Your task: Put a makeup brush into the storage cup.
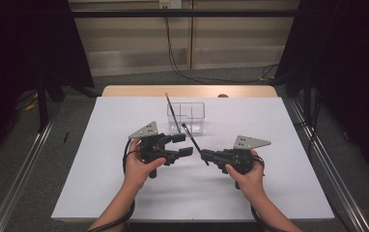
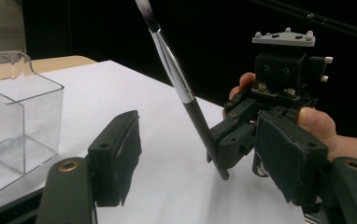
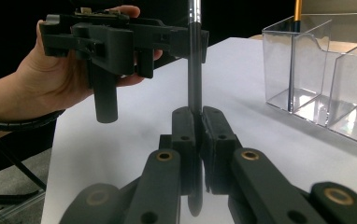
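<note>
White table (image 1: 124, 193): slim black-handled brush (image 2: 200, 126), silver ferrule, tilted.

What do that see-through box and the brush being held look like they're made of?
The box looks like clear hard plastic, perhaps acrylic: glossy, with the table showing through its walls and divider. The brush seems to have a glossy black handle, plastic or lacquered wood, I can't tell which; a shiny silver collar, probably metal; and soft bristles at the blurred tip.
</note>
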`<state>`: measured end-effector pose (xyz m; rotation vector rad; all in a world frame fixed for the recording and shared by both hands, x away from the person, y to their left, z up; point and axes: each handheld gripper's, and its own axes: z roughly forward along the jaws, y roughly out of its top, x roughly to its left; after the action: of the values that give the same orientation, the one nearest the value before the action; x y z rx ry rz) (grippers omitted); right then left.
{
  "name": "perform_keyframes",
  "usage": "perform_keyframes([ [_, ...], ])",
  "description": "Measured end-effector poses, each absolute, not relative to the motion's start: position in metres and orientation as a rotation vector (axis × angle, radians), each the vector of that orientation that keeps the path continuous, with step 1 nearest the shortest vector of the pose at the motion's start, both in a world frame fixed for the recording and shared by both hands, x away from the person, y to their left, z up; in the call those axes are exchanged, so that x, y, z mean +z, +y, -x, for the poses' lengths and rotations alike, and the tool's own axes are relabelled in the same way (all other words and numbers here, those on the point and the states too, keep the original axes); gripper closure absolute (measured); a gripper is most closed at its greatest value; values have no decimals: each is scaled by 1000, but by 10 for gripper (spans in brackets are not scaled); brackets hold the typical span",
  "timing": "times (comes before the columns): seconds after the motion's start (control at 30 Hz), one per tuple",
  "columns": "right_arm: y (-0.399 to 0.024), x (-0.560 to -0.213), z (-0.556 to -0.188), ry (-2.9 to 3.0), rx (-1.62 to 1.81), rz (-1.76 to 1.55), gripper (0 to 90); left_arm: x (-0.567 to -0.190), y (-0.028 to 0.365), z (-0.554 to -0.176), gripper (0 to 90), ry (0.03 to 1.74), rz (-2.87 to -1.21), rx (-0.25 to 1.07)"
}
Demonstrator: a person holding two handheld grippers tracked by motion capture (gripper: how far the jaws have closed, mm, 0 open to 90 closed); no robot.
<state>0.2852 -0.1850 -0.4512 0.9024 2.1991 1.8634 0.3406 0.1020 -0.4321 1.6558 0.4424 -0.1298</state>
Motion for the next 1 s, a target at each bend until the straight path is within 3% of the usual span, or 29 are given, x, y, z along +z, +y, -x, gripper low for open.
perform_keyframes([
  [0.17, -183, -451, -285, 2201, 1866, -896, 850, -432, 99, -341, 400, 449, -1652, -140],
  [0.7, -179, -452, -284, 2214, 1866, -874, 850, -437, 93, -342, 776, 480, -1620, -196],
  [1.0, -173, -454, -284, 2231, 1865, -859, 849, -437, 90, -340, 837, 455, -1605, -224],
])
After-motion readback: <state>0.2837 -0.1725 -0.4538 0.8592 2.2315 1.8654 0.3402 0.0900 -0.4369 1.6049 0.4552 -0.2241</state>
